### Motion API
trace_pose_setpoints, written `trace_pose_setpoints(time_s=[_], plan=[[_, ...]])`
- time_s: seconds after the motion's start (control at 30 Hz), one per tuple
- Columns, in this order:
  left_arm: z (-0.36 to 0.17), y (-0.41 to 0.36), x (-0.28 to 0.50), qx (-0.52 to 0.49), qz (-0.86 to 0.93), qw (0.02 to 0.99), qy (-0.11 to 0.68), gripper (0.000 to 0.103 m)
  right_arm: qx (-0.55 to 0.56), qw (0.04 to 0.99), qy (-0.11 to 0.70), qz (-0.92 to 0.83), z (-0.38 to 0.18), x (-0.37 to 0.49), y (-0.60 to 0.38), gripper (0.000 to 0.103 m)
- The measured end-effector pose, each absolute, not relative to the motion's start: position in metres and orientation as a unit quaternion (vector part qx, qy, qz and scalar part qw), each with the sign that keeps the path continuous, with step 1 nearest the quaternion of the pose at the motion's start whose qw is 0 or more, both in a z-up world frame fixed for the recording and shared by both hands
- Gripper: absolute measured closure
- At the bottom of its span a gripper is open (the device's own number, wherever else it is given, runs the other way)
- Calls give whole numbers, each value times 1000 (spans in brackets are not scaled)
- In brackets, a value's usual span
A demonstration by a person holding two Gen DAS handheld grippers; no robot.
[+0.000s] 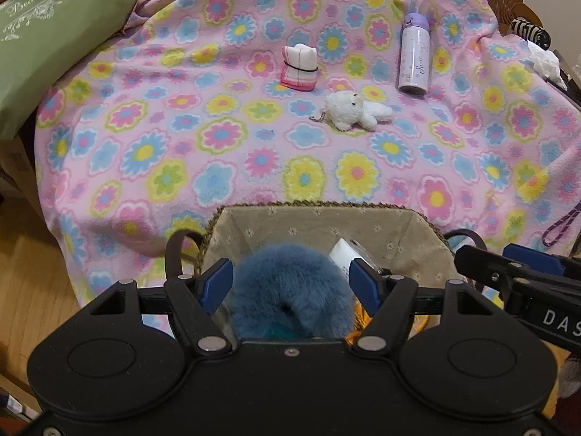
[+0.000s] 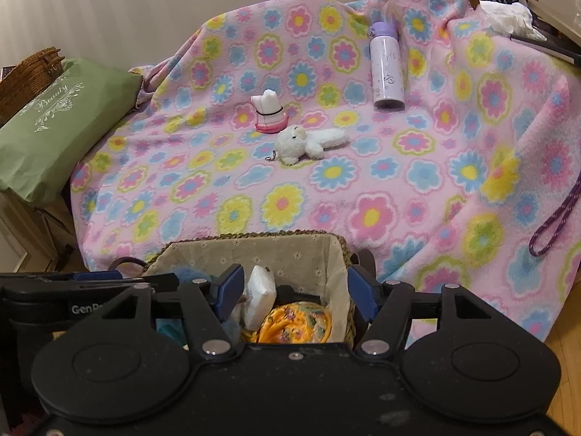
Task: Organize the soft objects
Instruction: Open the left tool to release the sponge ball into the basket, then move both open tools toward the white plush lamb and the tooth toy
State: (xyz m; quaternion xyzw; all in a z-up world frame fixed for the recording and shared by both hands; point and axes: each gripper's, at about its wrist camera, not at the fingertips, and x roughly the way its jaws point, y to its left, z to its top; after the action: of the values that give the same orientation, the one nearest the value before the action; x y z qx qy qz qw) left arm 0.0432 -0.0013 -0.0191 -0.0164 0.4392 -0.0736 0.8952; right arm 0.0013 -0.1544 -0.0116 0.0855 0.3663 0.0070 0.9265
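The left gripper (image 1: pixel 290 285) is hovering over the fabric-lined woven basket (image 1: pixel 316 219) with its jaws spread wide; a fluffy blue fur ring (image 1: pixel 290 290) is sitting between them, touching neither pad. The right gripper (image 2: pixel 292 290) is also gaping wide over the same basket (image 2: pixel 290 245), gripping nothing, above a white packet (image 2: pixel 259 296) and a yellow floral cloth (image 2: pixel 297 323). A small white plush toy (image 1: pixel 354 109) is lying on the pink flowered blanket (image 1: pixel 203 138), well beyond both.
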Motion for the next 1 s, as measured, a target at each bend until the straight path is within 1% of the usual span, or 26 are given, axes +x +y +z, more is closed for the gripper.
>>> trace_pose_setpoints(time_s=[0.07,0.13,0.27,0.53,0.9,1.0], plan=[[-18,-2,49,-12,-73,896,438,35,86,927,366,3,-10,8,-156,37],[-16,-2,56,-7,-71,897,437,31,86,928,364,0,-9,15,-158,36],[-13,-3,71,1,-70,898,435,30,85,930,358,-6,-5,32,-164,32],[-16,-6,106,21,-68,894,442,30,78,929,361,-13,-5,75,-173,28],[-25,-7,163,39,-65,891,447,28,68,924,375,-18,-18,141,-185,21],[-29,-8,181,46,-62,890,449,27,68,923,378,-19,-24,160,-189,17]])
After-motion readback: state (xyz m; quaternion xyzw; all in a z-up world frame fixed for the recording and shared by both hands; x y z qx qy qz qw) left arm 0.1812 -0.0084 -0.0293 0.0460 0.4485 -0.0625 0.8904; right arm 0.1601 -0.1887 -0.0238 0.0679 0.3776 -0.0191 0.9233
